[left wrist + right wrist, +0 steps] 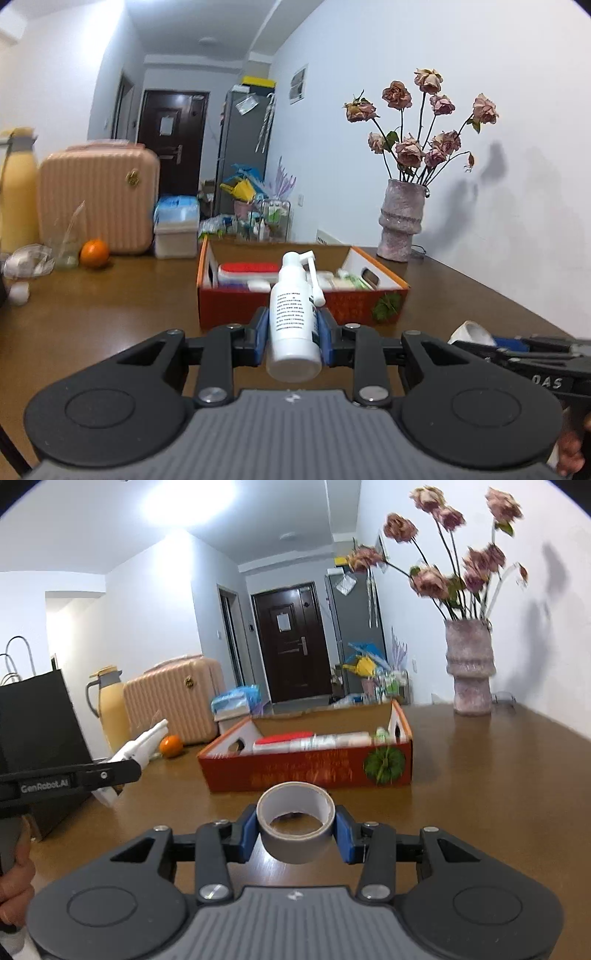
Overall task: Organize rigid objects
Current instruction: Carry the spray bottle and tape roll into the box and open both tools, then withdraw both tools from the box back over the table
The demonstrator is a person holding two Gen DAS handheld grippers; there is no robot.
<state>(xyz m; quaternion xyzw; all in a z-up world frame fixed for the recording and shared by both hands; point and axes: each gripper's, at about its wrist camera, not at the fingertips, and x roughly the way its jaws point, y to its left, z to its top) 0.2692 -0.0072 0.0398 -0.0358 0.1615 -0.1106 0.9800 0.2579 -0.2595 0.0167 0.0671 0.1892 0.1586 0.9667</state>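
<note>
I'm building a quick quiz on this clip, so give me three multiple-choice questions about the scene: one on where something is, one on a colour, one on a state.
1. Where is the vase of flowers?
A. inside the box
B. on the table beyond the box, by the wall
C. on the floor

2. What colour is the fruit beside the suitcase?
A. green
B. orange
C. purple

3. What is the left gripper doing?
A. open and empty
B. shut on the spray bottle
C. shut on the tape roll

Answers:
1 B: it stands on the brown table past the red box.
2 B: it is plainly orange.
3 B: the blue pads press both sides of the spray bottle; the tape roll sits in the right gripper.
</note>
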